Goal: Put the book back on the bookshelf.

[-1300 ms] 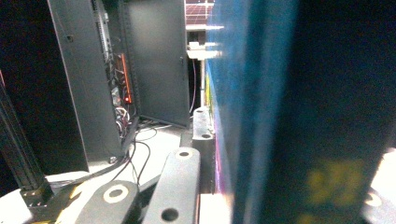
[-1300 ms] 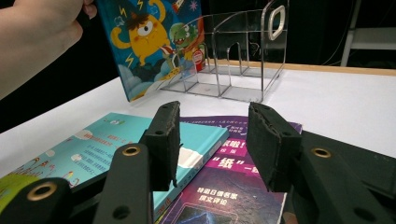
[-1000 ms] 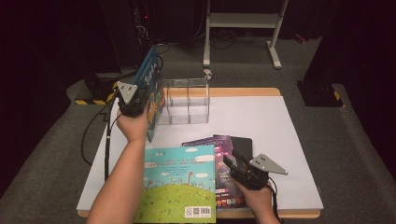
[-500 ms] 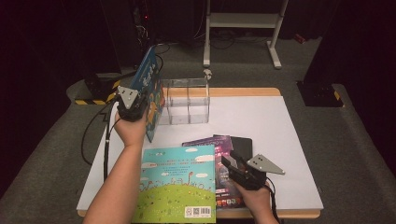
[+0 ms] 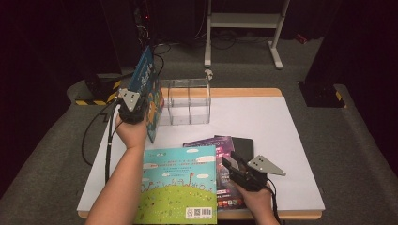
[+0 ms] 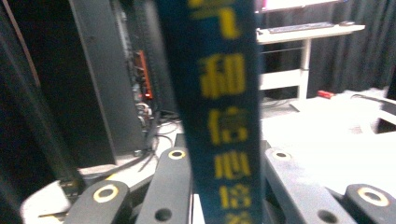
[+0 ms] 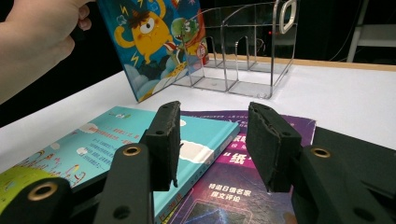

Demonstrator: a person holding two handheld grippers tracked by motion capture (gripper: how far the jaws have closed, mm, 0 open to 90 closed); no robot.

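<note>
My left claw (image 5: 133, 108) pinches the blue book (image 5: 146, 89) by its spine, upright, so it can slot into the clear organizer (image 5: 187, 101) just right of it. My right claw (image 7: 212, 140) is spread, holding nothing, parked over the purple book (image 7: 243, 186) and teal book (image 7: 116, 140) lying flat on the counter (image 5: 263, 122) beneath it: next picks, I'd guess.

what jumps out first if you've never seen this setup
The blue picture book stands out: the left gripper is shut on it, and it tilts on edge at the left end of the clear acrylic organizer near the table's back edge. Nearer the person, a teal book lies flat on the white table, overlapping a purple book. The right gripper hovers open over that pile.
</note>
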